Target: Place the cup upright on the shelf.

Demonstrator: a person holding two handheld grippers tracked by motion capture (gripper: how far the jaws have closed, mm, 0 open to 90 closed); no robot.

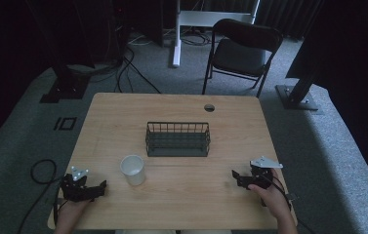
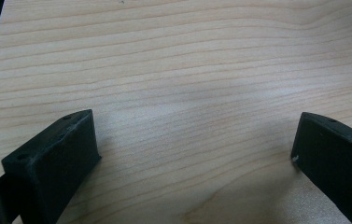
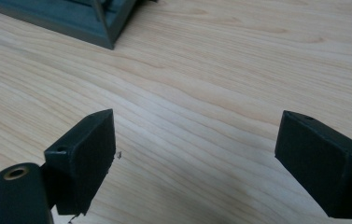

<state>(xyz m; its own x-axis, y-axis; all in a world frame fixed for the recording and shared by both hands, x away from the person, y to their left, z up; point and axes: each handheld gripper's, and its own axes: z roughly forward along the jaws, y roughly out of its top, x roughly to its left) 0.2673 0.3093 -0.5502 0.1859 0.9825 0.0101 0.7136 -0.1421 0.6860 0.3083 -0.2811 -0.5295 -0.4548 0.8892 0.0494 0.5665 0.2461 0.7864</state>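
The paper cup (image 1: 132, 169) stood upright on the surface (image 1: 181, 195), just right of the left tool (image 1: 104, 184), whose jaws gaped wide and empty. Beyond it sat the wire basket (image 1: 177, 139). The right tool (image 1: 234, 173) rested well apart, also spread open. The cup looked empty, perhaps; a light side grip without crushing would suit.

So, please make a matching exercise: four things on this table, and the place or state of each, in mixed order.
Things:
1. paper cup
2. wire basket
3. left gripper
4. right gripper

Places or states:
A. open, near the table's right edge
B. middle of the table
C. open, at the near left corner
D. upright, in front of the basket's left end

Pairs: 1-D, 2-B, 3-C, 4-A
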